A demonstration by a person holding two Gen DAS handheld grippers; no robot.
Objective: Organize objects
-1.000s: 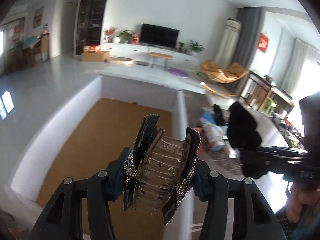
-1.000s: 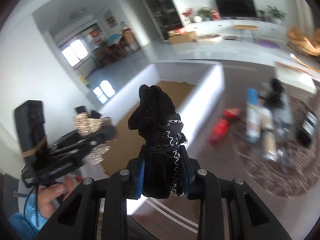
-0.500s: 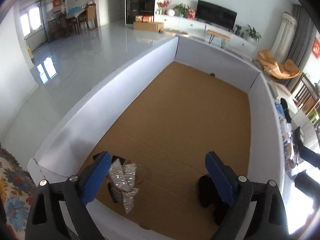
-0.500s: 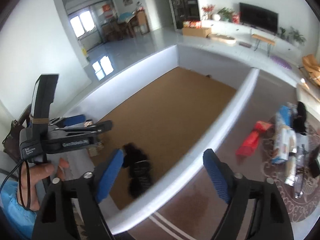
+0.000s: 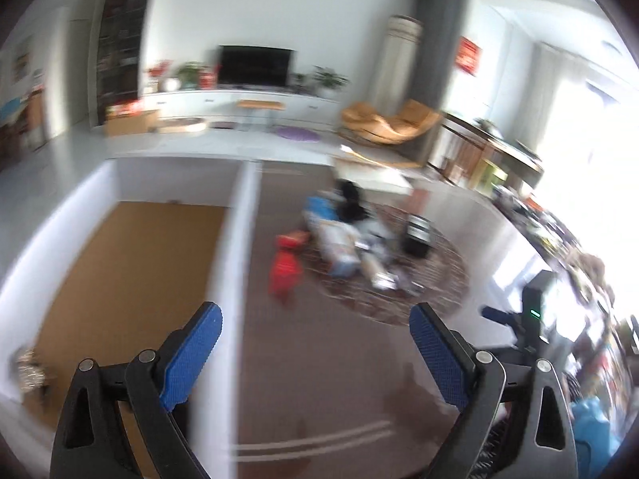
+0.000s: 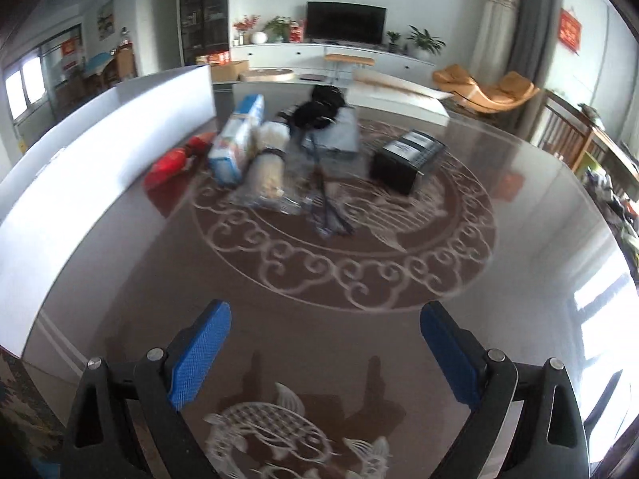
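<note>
My left gripper (image 5: 315, 343) stands wide open and empty above the right wall of the white box (image 5: 235, 263). The box has a brown cardboard floor. A silvery hair clip (image 5: 26, 367) lies in its near left corner, blurred. The jaws of my right gripper (image 6: 325, 343) are opening with nothing between them, over the glossy brown table (image 6: 279, 299). Ahead of it lies a pile: a red packet (image 6: 167, 163), a blue-and-white pack (image 6: 235, 139), a clear bag of pale pieces (image 6: 267, 167), a black fabric item (image 6: 319, 107) and a black box (image 6: 407, 155).
The white box's outer wall (image 6: 100, 151) runs along the left of the right wrist view. The table top bears a round scroll pattern (image 6: 359, 271). A TV unit, an orange lounge chair (image 6: 487, 88) and shelves stand behind. The left wrist view is motion-blurred.
Both grippers opened and let go of the hair clip and the black fabric piece, which landed in the box. Both views then swung right, away from the box toward the pile on the table.
</note>
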